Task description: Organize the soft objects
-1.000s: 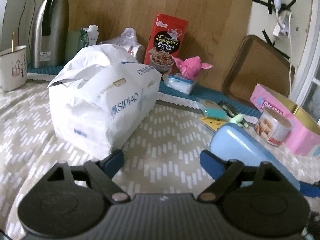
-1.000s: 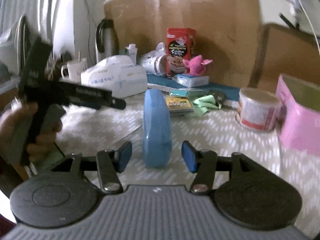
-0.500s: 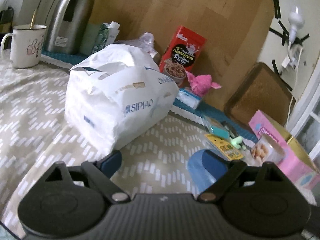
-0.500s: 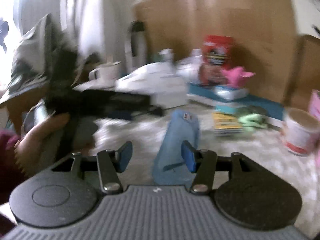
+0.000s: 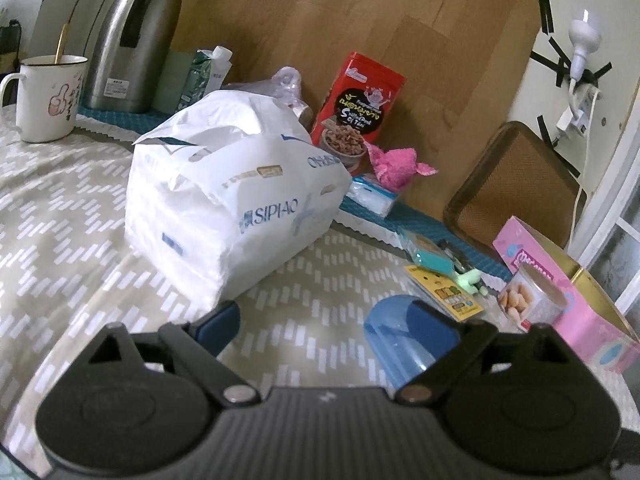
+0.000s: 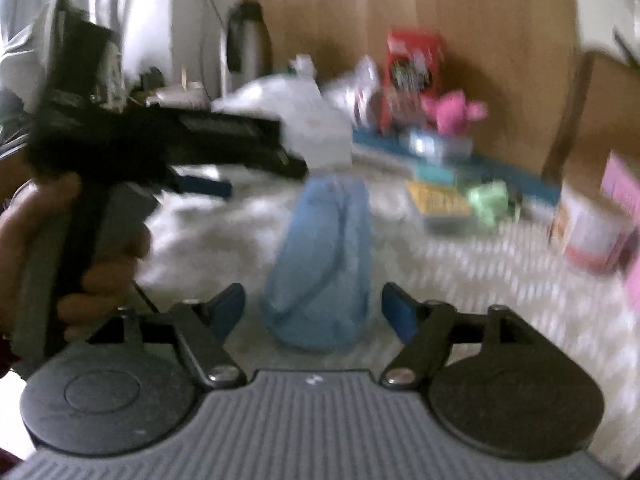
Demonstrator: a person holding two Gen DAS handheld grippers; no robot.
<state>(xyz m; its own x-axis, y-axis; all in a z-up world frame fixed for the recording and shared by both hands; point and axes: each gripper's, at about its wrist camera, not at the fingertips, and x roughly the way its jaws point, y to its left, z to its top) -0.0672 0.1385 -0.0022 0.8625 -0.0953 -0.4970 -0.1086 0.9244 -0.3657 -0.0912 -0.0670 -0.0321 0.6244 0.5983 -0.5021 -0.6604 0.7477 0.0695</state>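
Observation:
A big white SIPIAO bag [image 5: 228, 200] lies on the patterned tablecloth, just ahead of my open, empty left gripper [image 5: 332, 328]. A blue case [image 5: 412, 340] lies by its right finger; in the blurred right wrist view the blue case [image 6: 320, 260] sits between the fingers of my open right gripper [image 6: 312, 312], apart from both. A pink plush toy [image 5: 396, 164] rests on a tissue pack [image 5: 374, 196] at the back. A green soft thing [image 6: 488, 200] lies right of centre. The left gripper [image 6: 208, 184] shows at the left, held by a hand.
A mug [image 5: 48, 96], a steel kettle [image 5: 128, 40], a red cereal box [image 5: 356, 112] and a wooden board [image 5: 360, 20] stand at the back. A yellow card [image 5: 448, 292], a round tin [image 5: 532, 300] and a pink box [image 5: 568, 304] are on the right.
My left gripper has swung left and back, so the blue case has slid toward its right finger. My right gripper has opened wider around the blue case, and its view has blurred.

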